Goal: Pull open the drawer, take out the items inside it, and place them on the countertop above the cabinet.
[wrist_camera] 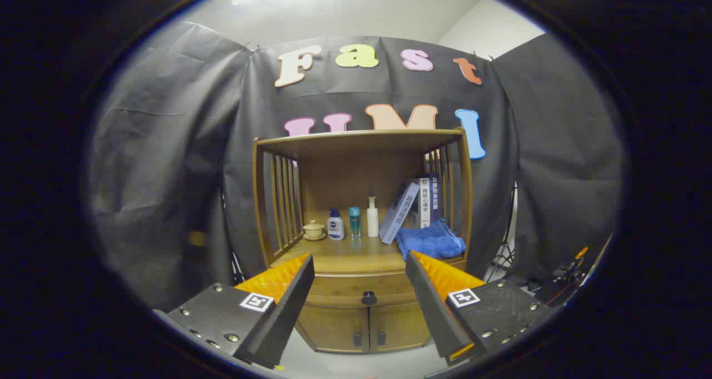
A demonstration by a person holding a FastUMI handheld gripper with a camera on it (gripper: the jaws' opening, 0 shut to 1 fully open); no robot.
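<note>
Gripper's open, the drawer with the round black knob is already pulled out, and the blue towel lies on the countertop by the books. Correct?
Not quite. In the gripper view the drawer is shut, its knob flush between the open gripper's fingers. The blue towel does lie on the countertop by the books.

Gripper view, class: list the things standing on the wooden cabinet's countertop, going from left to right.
Small beige lidded cup → white bottle with dark blue cap → clear teal bottle → tall white pump bottle → leaning grey book → folded blue towel.

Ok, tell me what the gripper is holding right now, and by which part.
Nothing. The gripper is open, its fingers apart with only air between them; the closed drawer's knob lies beyond them, untouched.
</note>
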